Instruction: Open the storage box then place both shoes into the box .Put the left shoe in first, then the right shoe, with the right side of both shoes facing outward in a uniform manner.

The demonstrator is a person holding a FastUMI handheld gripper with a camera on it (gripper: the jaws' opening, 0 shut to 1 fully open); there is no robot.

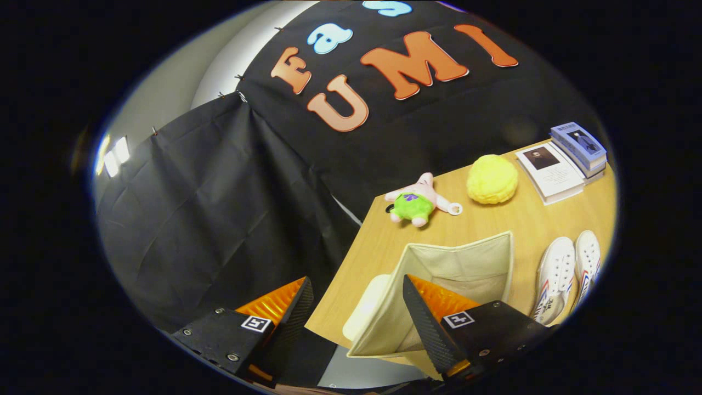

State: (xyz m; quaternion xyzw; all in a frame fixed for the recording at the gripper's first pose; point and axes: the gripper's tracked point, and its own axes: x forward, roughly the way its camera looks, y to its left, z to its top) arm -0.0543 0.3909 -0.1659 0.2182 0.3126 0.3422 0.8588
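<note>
Gripper view: the claw (356, 307) hangs wide apart and empty over the tabletop (482, 219) edge, its right finger overlapping the open beige storage box (466, 263), lid (364, 307) beside it. Two white shoes (567, 274) lie just right of the box. Next, I judge, swing right and grip the left shoe by its heel collar.

On the wooden table (493, 225) I see a pink plush star toy (418, 198) in green shorts lying near the far corner, a fuzzy yellow ball (492, 179) just beside it, and beyond that two stacks of books (565, 160), side by side.
</note>
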